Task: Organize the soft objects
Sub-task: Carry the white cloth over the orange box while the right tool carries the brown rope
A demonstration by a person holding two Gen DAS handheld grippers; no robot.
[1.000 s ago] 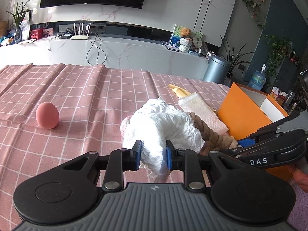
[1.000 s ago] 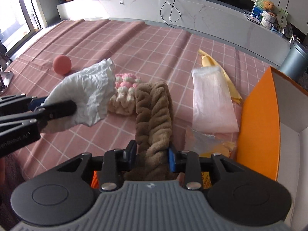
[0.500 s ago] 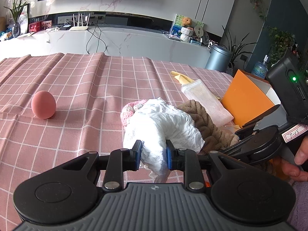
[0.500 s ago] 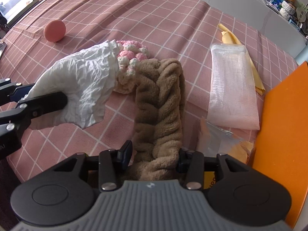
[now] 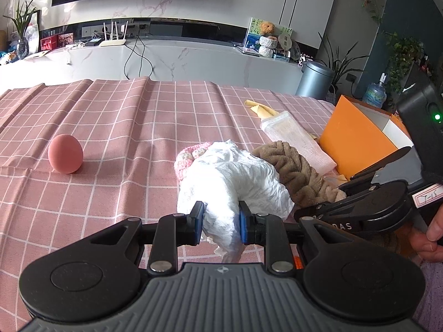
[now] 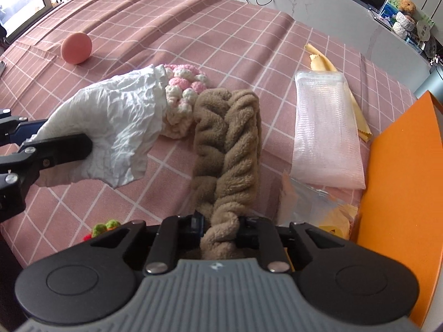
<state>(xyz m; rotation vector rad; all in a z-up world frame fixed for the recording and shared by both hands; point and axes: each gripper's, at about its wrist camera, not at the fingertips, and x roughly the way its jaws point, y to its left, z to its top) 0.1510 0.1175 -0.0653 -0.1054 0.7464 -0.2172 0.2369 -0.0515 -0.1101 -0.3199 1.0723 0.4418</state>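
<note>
Already our left gripper (image 5: 220, 222) pinches the white cloth (image 5: 235, 179), and our right gripper (image 6: 220, 231) is clamped on the brown braid (image 6: 227, 144). We judge the braid's far end, touching the crochet piece (image 6: 181, 83), could drag it along, and the cloth's loose folds may slip free. Everything lies on a pink checked tablecloth (image 5: 124, 116), an orange box (image 6: 401, 166) just right, a pink ball (image 5: 65, 153) well apart; behind are a marble counter and TV.

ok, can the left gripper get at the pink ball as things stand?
Probably not yet: the left gripper is shut on the white cloth. The path to the pink ball looks free, with only bare tablecloth between.
</note>
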